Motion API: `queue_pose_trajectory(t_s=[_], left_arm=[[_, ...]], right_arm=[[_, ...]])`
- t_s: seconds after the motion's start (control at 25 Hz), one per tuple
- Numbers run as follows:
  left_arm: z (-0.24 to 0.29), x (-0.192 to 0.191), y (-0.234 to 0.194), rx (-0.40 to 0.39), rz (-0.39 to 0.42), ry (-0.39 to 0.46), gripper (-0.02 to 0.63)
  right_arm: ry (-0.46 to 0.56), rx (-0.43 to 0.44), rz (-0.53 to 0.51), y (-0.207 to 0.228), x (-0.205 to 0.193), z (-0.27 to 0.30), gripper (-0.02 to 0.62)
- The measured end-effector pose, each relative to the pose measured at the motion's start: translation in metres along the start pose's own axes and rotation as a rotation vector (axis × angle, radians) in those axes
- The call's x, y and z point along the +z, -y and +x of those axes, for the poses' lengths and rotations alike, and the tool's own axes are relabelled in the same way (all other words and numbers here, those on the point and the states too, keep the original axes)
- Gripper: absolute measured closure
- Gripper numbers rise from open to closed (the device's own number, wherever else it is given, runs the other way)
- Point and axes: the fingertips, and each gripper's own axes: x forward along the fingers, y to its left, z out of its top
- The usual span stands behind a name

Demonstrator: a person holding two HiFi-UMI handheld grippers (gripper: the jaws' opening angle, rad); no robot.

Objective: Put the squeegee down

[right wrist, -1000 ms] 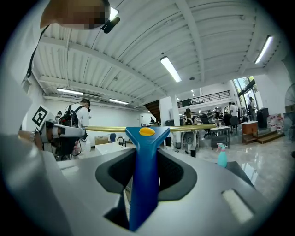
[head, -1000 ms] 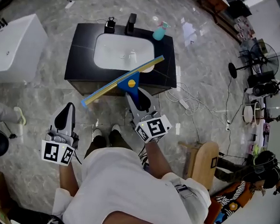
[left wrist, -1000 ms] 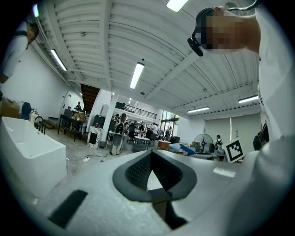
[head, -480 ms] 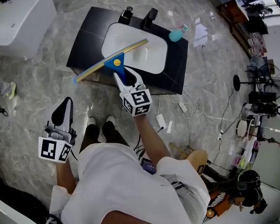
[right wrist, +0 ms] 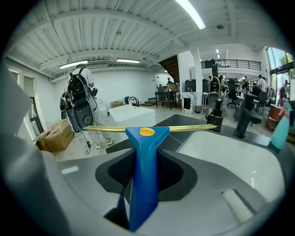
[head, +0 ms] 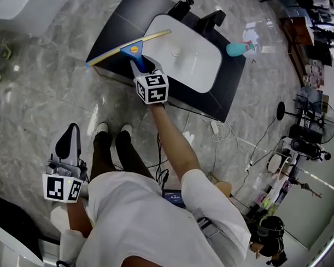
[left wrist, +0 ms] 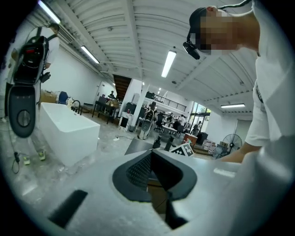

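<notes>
- Two grippers in view. The right gripper (head: 143,64) is clamped on the blue plastic handle of the squeegee with the long yellow blade (head: 130,48). The left gripper (head: 70,133) hangs low beside the person's leg, pads together, nothing between them.
- Right gripper view only: dark pads press both sides of the handle, and there is a round orange stud where handle meets blade.
- Head view only: the blade lies slantwise above the front left corner of the glossy black vanity counter (head: 231,84), one end over the white oval basin (head: 192,58). I cannot tell whether it touches.
- Around: black tap (head: 209,19) and teal bottle (head: 236,47) on the counter's far side, grey marbled floor (head: 39,91).
- Left gripper view adds a white rectangular bathtub (left wrist: 69,133).
</notes>
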Motion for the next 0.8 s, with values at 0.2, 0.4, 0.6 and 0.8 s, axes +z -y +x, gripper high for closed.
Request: queue_pose_trajectory(t_s=[0.2,0.4,0.6,0.8], left_arm=[[-0.007,-0.016,-0.021,0.038,-0.026,-0.03,0.603],[-0.012,-0.021,-0.026,0.051,-0.025,-0.033,0.603],[-0.008,-0.015,-0.029,0.047,-0.018,-0.022,0.603],[-0.005,-0.011,-0.028,0.032,-0.007,-0.022,0.603]], right_arm=[[-0.075,-0.003,0.002,-0.003,-0.009,0.05,0.453],[-0.208,-0.033,-0.023,0.002,-0.024,0.083,0.451],[-0.272,-0.052,-0.035,0.01,-0.03,0.101,0.451],[-0.266,-0.062,-0.06,0.011,-0.034,0.096,0.449]])
